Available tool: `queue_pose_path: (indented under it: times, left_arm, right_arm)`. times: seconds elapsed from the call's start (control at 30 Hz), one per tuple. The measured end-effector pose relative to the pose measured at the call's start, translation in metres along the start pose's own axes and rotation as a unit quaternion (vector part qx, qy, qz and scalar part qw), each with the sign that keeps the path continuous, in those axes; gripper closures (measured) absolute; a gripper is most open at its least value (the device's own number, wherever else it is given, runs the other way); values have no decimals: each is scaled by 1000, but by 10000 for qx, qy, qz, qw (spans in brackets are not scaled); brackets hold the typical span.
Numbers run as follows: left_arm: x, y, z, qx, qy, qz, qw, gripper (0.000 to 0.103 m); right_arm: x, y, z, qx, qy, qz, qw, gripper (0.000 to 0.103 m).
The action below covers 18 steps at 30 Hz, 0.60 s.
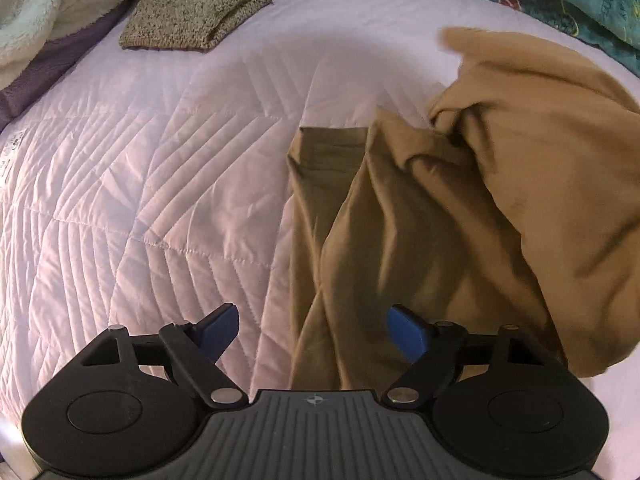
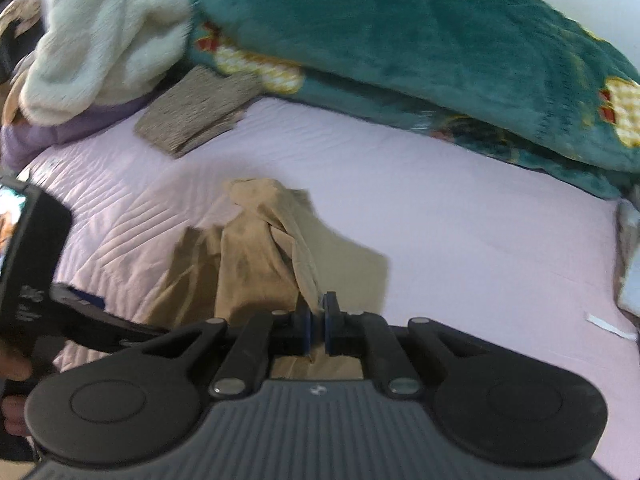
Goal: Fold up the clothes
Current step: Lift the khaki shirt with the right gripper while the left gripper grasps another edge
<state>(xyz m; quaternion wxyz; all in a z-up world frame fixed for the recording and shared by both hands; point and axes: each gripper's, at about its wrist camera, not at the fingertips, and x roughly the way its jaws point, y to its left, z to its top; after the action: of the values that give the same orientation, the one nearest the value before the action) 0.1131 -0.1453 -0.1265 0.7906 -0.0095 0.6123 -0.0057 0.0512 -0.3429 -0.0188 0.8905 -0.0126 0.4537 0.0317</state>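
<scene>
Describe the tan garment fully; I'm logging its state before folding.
The tan garment is plain, soft-looking woven cloth, crumpled and partly lifted off the pale quilted bedspread. A darker olive hemmed end lies flat. The right gripper has its jaws shut on an edge; the left gripper is over its lower part, jaws apart.
</scene>
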Motion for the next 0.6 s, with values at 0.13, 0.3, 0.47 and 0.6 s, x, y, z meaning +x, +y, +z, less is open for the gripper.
queue_pose_path:
  times: [0.13,0.3,0.47,0.6]
  left_arm:
    - [0,-11,0,-2,-10,69,10000,21]
    - [-3,-24,-3,95,-16,105,9999,21]
    - [-7,-32,-2,240,-38,95,9997,21]
    - [-17,-32,6,265,-77,82,9996,21]
  right_arm:
    - [-11,-47,-12,452,-84,-445,9980,97]
    - [-15,-113,-53,1063,81,-1246,9865,96]
    - [-13,-163,-97,1424,564,-1918,9694,90]
    - [-24,-166,-100,1197,476,-2172,9676,56]
